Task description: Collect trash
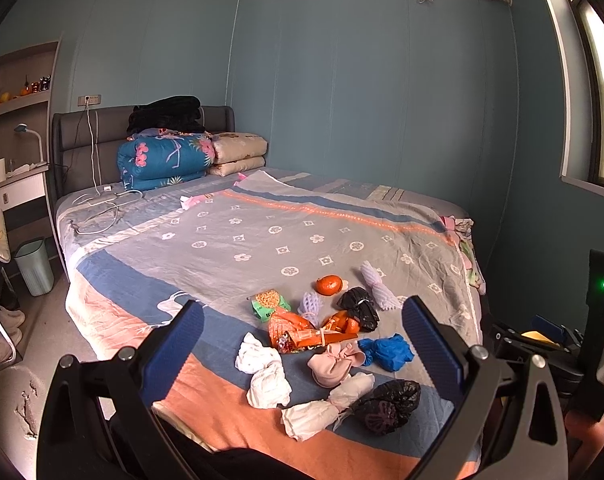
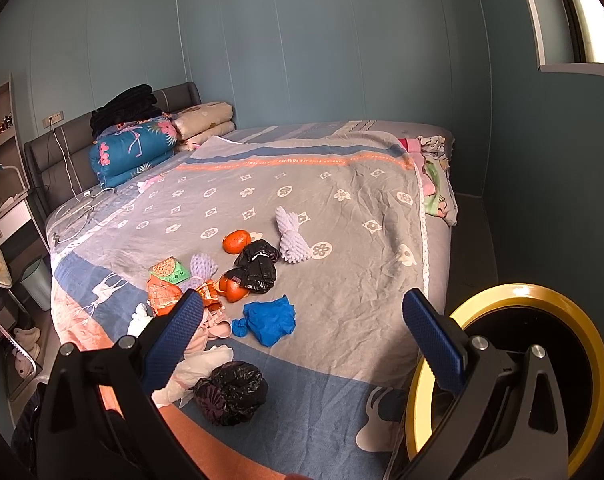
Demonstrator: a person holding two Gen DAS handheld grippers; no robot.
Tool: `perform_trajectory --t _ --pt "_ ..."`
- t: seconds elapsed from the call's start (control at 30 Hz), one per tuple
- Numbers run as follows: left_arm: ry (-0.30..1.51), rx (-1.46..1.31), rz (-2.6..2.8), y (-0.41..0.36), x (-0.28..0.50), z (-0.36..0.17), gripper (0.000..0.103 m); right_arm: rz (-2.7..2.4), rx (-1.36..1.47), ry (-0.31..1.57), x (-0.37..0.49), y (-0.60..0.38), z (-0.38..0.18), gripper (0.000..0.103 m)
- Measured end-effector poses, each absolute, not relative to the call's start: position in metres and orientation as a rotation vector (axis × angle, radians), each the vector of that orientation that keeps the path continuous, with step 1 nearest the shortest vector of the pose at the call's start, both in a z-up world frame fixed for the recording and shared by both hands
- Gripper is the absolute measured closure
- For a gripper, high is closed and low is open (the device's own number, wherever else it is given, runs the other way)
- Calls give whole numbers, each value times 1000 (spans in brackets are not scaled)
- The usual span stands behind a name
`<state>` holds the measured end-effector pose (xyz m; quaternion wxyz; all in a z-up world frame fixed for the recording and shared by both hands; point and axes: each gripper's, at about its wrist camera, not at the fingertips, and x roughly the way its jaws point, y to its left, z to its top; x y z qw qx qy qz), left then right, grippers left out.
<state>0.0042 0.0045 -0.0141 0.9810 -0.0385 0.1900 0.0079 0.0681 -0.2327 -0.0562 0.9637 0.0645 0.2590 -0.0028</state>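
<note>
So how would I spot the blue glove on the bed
Start at the bed and find the trash pile near its foot. The blue glove lies crumpled on that pile's right edge, just past the orange peel. It is the pile's only bright blue item.

The bed cover [image 1: 262, 240] is grey with white flower motifs, blue bands and orange stripes; at twelve o'clock a teal floral quilt [image 1: 166, 160]; nearer, an orange mandarin [image 1: 328, 285], blue glove [image 1: 386, 351], black bag [image 1: 388, 406], white tissues [image 1: 264, 374]; yellow-rimmed bin [image 2: 582, 320] at four o'clock.
</note>
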Motion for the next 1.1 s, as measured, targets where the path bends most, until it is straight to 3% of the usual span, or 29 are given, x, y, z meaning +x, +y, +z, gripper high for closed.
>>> perform_trajectory --t 1.1 --pt "414 -86 -17 2 11 -16 7 -6 132 528 68 -231 -57 7"
